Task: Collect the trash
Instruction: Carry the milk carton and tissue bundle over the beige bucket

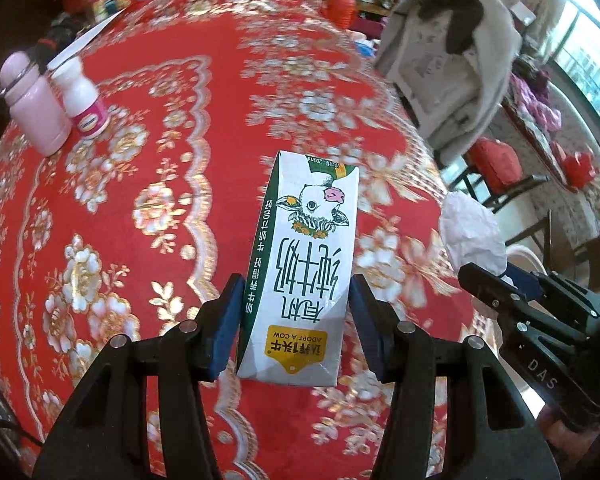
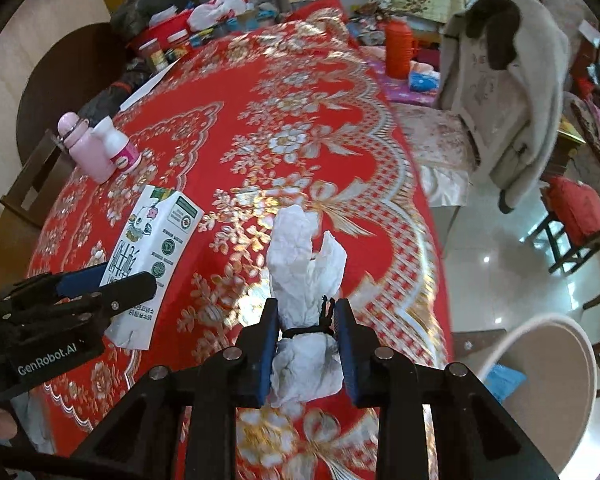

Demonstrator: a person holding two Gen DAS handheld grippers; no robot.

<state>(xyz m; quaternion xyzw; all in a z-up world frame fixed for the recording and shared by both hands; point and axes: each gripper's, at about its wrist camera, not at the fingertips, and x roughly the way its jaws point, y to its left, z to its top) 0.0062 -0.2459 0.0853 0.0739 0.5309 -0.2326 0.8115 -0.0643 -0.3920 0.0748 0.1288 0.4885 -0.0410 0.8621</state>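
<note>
A white and green milk carton [image 1: 312,216] with a cow picture is held above the red flowered tablecloth [image 1: 172,128]; my left gripper [image 1: 296,284] is shut on its lower half, blue pads against both sides. A crumpled white tissue [image 2: 304,256] sticks up from my right gripper [image 2: 306,312], which is shut on it, with a black hair tie caught around the wad. In the right wrist view the left gripper [image 2: 108,280] and the carton [image 2: 156,232] are at the left. In the left wrist view the right gripper [image 1: 496,284] and the tissue [image 1: 472,236] are at the right edge.
A pink bottle [image 1: 36,108] and a small white bottle with a pink label [image 1: 82,100] stand at the table's left. Jars and bags crowd the far end [image 2: 172,40]. A chair draped with a grey coat [image 2: 508,92] stands right of the table. A white round rim [image 2: 540,360] lies below right.
</note>
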